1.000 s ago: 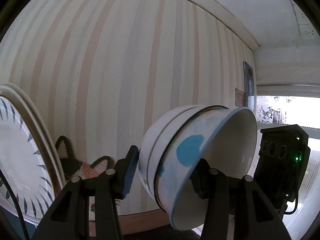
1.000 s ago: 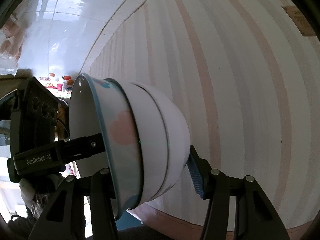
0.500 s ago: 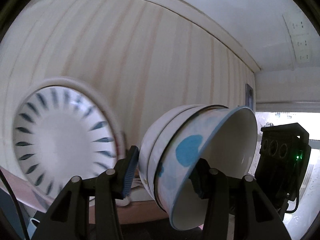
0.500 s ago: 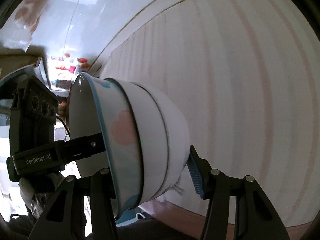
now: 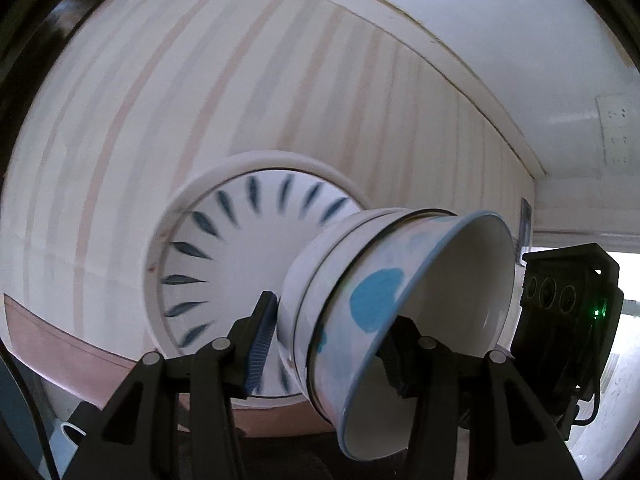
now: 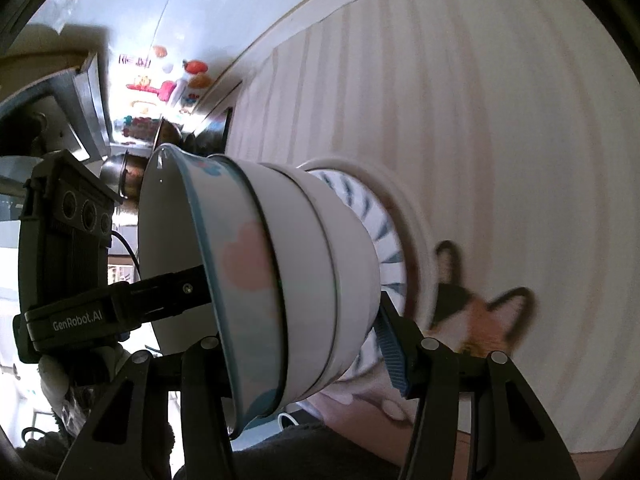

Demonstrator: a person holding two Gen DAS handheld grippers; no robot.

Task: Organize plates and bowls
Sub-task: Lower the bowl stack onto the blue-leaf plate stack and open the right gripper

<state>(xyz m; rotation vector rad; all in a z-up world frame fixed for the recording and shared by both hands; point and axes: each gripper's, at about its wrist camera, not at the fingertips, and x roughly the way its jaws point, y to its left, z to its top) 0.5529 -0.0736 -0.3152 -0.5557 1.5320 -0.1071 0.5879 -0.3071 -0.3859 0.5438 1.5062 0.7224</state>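
Hand-held gripper [image 6: 100, 312] reads "GenRobot.AI", gripping bowls [image 6: 288, 280].

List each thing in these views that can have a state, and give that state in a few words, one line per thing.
stack of nested bowls: lifted, tipped on its side, held by both grippers.
left gripper: shut on the stack, one finger inside the rim.
right gripper: shut on the stack, likewise.
plate with blue dashes: lying flat on the striped tablecloth, behind the bowls.
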